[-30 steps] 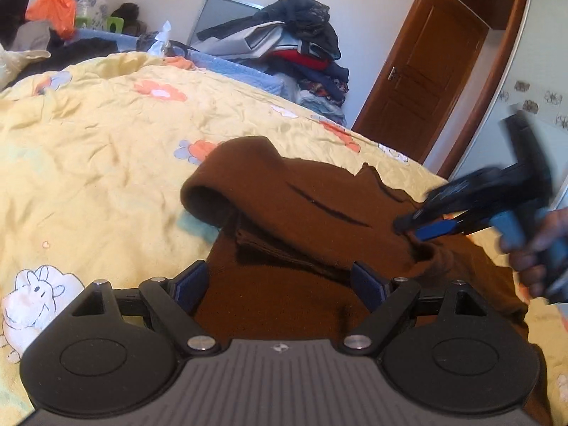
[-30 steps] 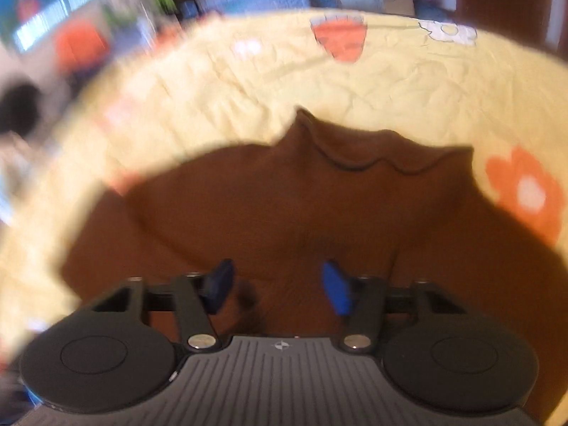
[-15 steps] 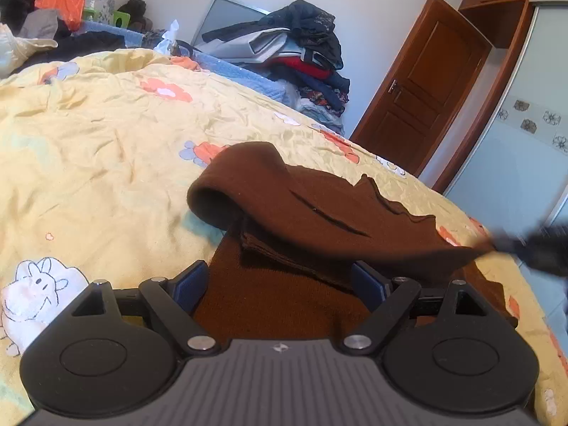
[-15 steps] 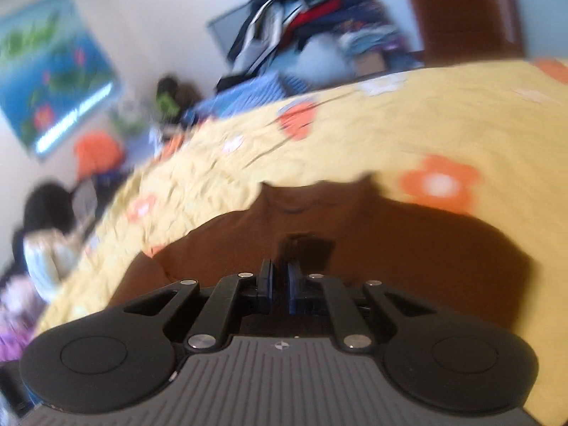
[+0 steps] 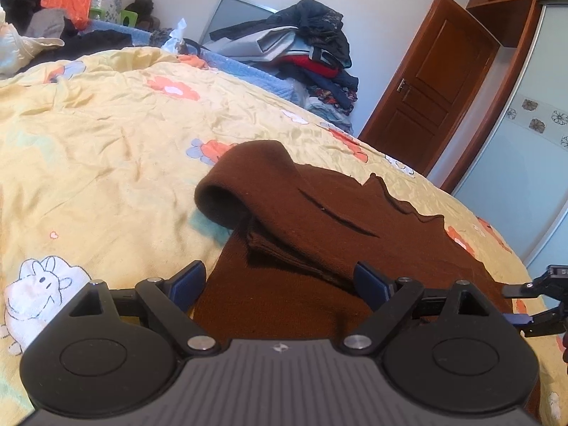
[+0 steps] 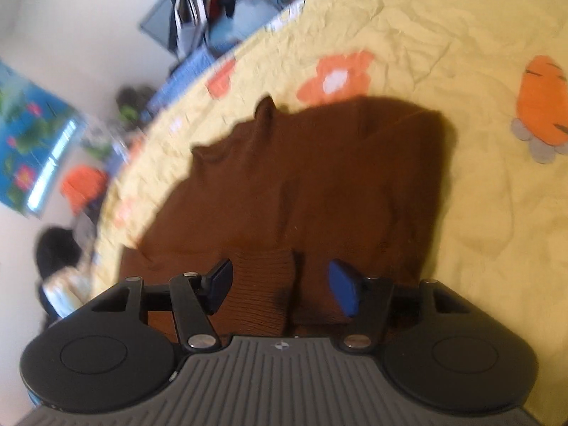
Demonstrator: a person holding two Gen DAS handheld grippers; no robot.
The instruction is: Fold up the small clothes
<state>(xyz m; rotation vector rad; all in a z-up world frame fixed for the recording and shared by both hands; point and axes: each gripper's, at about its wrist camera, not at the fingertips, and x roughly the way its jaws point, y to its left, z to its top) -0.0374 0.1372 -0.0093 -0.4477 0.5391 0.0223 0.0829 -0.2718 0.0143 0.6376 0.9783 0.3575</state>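
The brown sweater (image 5: 340, 234) lies partly folded on the bed (image 5: 106, 163), long axis running away from me. My left hand-held gripper (image 5: 280, 282) hangs released over its near hem; my right hand-held gripper (image 6: 280, 285), jaws just opened, straddles a ribbed cuff, ungripped.

Bed, yellow flowered quilt (image 5: 106, 135); brown sweater (image 5: 319, 220) lies on it, sleeve folded over.
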